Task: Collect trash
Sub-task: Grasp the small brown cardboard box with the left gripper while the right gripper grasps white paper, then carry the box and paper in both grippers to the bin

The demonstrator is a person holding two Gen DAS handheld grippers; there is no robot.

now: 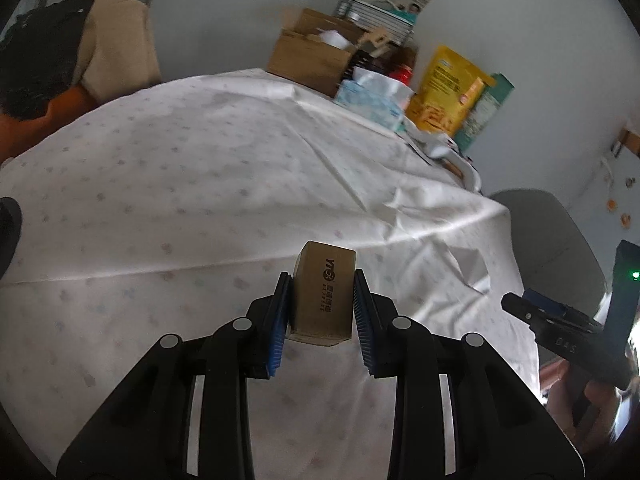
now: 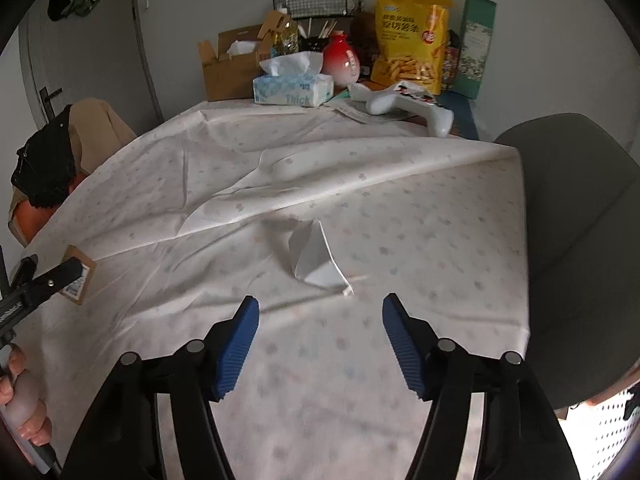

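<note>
My left gripper [image 1: 322, 286] is shut on a small brown cardboard box [image 1: 323, 292] with dark print, held above the white tablecloth [image 1: 200, 184]. The same cardboard box [image 2: 80, 278] shows at the far left of the right wrist view, between the left gripper's black fingers. A folded scrap of white paper [image 2: 316, 258] lies on the tablecloth [image 2: 420, 220] just beyond my right gripper [image 2: 320, 308]. The right gripper's blue pads stand apart with nothing between them. In the left wrist view the right gripper [image 1: 516, 302] appears at the right edge, too side-on to read its jaws.
At the table's far end stand an open cardboard carton [image 2: 232, 68], a tissue box [image 2: 294, 86], a red vase [image 2: 340, 60], a yellow snack bag [image 2: 410, 40], a green carton [image 2: 476, 46] and a white game controller [image 2: 404, 106]. A grey chair [image 2: 576, 220] sits at the right.
</note>
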